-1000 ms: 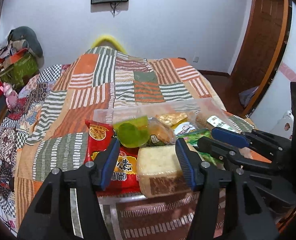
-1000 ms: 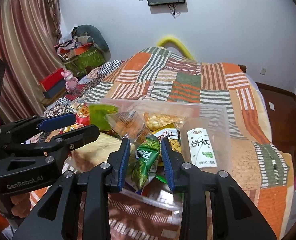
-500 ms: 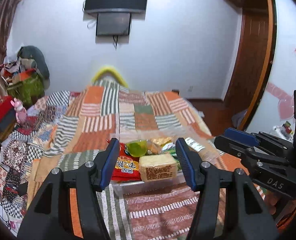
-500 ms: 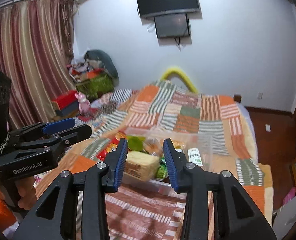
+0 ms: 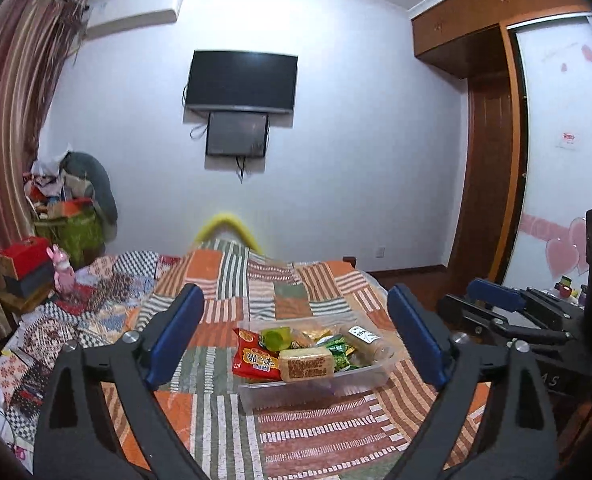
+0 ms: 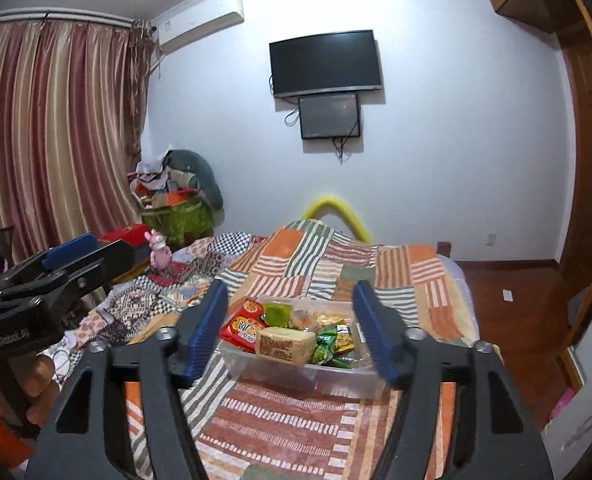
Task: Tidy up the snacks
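One clear tub (image 5: 336,385), red packet (image 5: 254,360), wrapped cake (image 5: 306,364), green packets (image 5: 338,354) inside.

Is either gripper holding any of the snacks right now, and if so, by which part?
Nothing is held. The left gripper and right gripper stand open and empty, jaws just opened.

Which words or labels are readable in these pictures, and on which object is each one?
"AS": on the right gripper's body, the rest cut off.
"GenRobot.AI": on the left gripper's body, blurred.
Red snack bag: yellow characters, unreadable.
White-labelled packet: too small.
Wardrobe sticker: too small.
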